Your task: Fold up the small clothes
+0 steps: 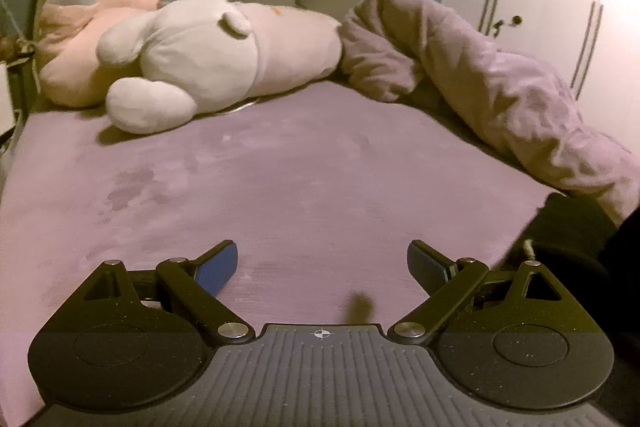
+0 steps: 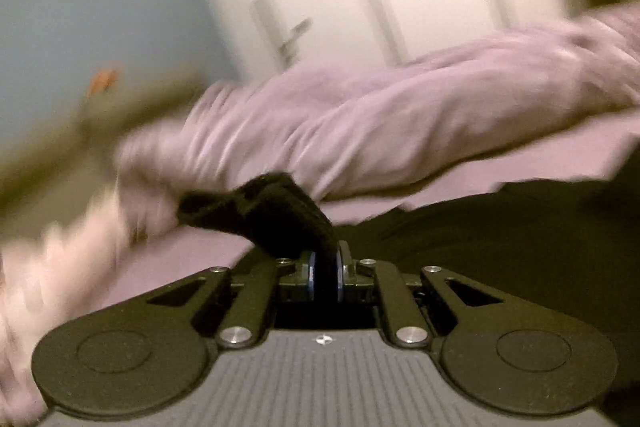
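Purple-sheeted bed (image 1: 280, 163) with a crumpled duvet (image 1: 480, 75) and plush toys (image 1: 192, 59). Left gripper (image 1: 322, 267) hovers wide open, empty. Right gripper (image 2: 325, 277) is pinched tight on a black garment (image 2: 272, 211) lifted off the bed.

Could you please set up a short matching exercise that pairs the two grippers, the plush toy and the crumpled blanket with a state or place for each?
Things:
1. left gripper
2. right gripper
3. plush toy
4. crumpled blanket

States or places:
A. heaped along the bed's right side
B. jaws wide apart, nothing between them
C. lying at the head of the bed
D. jaws shut on a black garment

Pairs: 1-B, 2-D, 3-C, 4-A
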